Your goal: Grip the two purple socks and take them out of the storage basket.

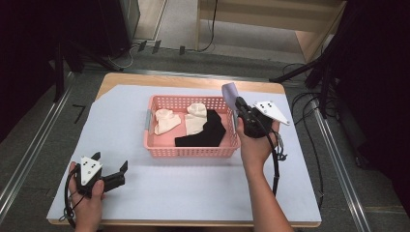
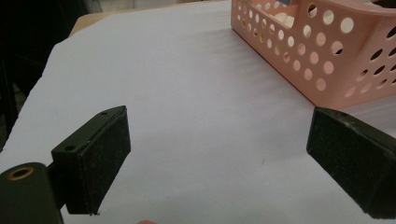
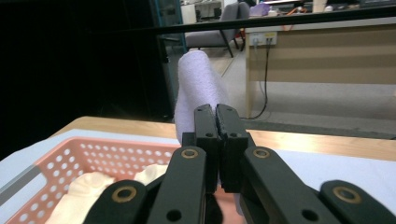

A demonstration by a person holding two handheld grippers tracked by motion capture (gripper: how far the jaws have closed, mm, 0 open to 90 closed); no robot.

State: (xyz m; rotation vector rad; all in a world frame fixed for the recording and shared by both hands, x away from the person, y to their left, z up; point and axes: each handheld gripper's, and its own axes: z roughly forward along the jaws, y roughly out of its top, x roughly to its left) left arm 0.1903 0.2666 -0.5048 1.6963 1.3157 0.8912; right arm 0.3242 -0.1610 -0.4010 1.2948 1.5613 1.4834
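Observation:
My right gripper is shut on a pale lilac sock, held up over the right end of a pink perforated basket. In the right gripper view the lilac sock stands up behind the closed jaws of that gripper. Inside the basket lie two cream socks and a black sock. My left gripper rests open on the white sheet at the near left, well clear of the basket, with nothing between its pads.
A white sheet covers most of the wooden table. Dark stands and cables flank the table on both sides. Beyond the far edge are a wooden desk and an office chair.

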